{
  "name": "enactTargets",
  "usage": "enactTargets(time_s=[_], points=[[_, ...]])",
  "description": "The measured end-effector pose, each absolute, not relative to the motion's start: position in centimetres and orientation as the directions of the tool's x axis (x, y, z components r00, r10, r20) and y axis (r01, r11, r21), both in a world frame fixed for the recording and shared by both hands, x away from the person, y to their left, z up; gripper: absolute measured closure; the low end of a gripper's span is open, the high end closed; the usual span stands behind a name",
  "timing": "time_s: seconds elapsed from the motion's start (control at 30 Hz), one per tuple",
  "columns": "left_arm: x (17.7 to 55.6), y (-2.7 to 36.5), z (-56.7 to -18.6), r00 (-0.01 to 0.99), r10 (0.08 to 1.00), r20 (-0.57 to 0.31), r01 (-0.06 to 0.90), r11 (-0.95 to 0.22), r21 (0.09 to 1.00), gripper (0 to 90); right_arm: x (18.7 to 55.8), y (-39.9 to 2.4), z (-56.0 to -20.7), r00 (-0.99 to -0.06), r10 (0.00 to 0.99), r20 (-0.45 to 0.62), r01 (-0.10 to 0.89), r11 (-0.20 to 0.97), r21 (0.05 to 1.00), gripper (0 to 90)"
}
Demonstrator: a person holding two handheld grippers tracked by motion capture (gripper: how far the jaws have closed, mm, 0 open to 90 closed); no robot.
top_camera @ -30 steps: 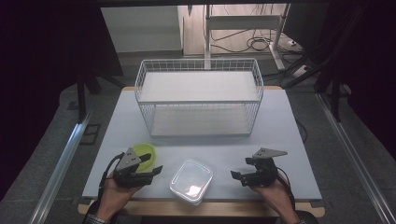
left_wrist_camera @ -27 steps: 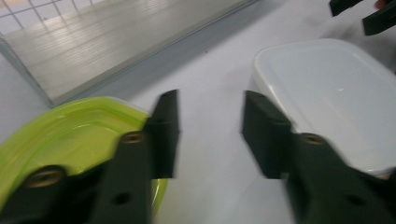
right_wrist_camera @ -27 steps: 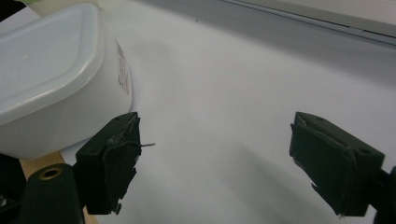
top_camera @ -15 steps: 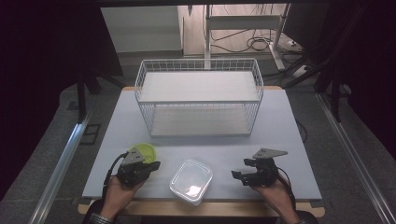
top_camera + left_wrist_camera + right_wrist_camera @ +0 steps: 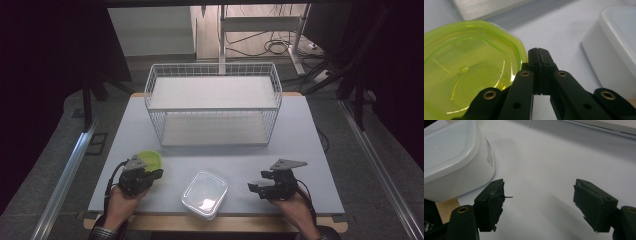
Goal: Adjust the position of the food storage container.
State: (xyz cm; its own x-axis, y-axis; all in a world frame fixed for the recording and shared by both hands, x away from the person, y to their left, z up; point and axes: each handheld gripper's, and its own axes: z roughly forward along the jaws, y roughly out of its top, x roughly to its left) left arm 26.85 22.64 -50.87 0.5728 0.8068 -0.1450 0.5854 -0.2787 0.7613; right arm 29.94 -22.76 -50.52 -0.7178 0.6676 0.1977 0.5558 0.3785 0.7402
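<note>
Now the left gripper point(image 5: 538, 53) is closed with nothing between its jaws, just beside the green lid point(image 5: 466, 67) left of the tub point(image 5: 204, 193), the right gripper point(image 5: 539, 205) gapes empty; next, probably reopen and pinch the lid's rim.

Through the right gripper view I see my right tongs point(image 5: 539, 205) rising from the bottom of the frame, their two black jaws standing well apart with nothing between them, only bare white surface point(image 5: 554, 165). The left jaw pad is frayed, a thin thread sticking out from its edge. In the upper left of the frame sits a white lidded container point(image 5: 456, 157), with rounded corners and a small printed label on its side wall; it lies just beside the left jaw, not touching it. A strip of wooden edge point(image 5: 446, 210) shows at lower left, below the container. A grey band crosses the upper right.
</note>
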Motion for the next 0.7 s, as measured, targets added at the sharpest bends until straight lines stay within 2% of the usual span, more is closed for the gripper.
enactTargets(time_s=[0.2,0.33,0.37,0.43,0.47,0.5,0.53,0.6,0.63,0.67,0.7], points=[[27.2,23.8,-51.0,0.544,0.826,-0.151,0.596,-0.254,0.762,90.0,29.9,-22.7,-50.5,-0.719,0.666,0.199,0.555,0.377,0.741,26.4],[26.9,23.5,-50.7,0.567,0.810,-0.152,0.580,-0.261,0.771,90.0,29.8,-22.6,-50.3,-0.731,0.654,0.194,0.543,0.387,0.745,33.2],[26.5,22.9,-50.5,0.591,0.793,-0.150,0.567,-0.276,0.776,90.0,29.6,-22.4,-50.2,-0.741,0.645,0.184,0.534,0.400,0.745,40.1],[26.1,22.3,-50.5,0.613,0.776,-0.152,0.561,-0.292,0.774,90.0,29.3,-22.1,-50.1,-0.754,0.632,0.178,0.529,0.424,0.735,48.2],[26.1,22.3,-50.5,0.613,0.776,-0.152,0.561,-0.292,0.774,90.0,29.3,-22.1,-50.1,-0.754,0.632,0.178,0.529,0.424,0.735,48.2],[25.8,22.0,-50.6,0.622,0.768,-0.152,0.561,-0.302,0.770,90.0,29.2,-21.9,-50.0,-0.761,0.626,0.170,0.524,0.439,0.730,52.2],[25.7,21.8,-50.6,0.628,0.763,-0.154,0.561,-0.307,0.769,90.0,29.0,-21.7,-50.0,-0.772,0.614,0.166,0.519,0.457,0.722,59.5],[25.3,21.4,-50.7,0.644,0.748,-0.158,0.559,-0.319,0.766,90.0,28.6,-21.3,-49.9,-0.785,0.595,0.171,0.515,0.475,0.714,68.2],[25.0,21.2,-50.7,0.650,0.743,-0.159,0.556,-0.323,0.765,89.9,28.1,-20.7,-49.8,-0.804,0.571,0.165,0.499,0.497,0.710,77.5],[24.8,21.1,-50.7,0.654,0.739,-0.162,0.555,-0.324,0.766,89.9,28.1,-20.7,-49.8,-0.804,0.571,0.165,0.499,0.497,0.710,77.5],[24.6,21.0,-50.7,0.658,0.734,-0.166,0.554,-0.323,0.767,89.9,27.7,-20.1,-49.6,-0.816,0.553,0.169,0.490,0.508,0.709,83.4]])
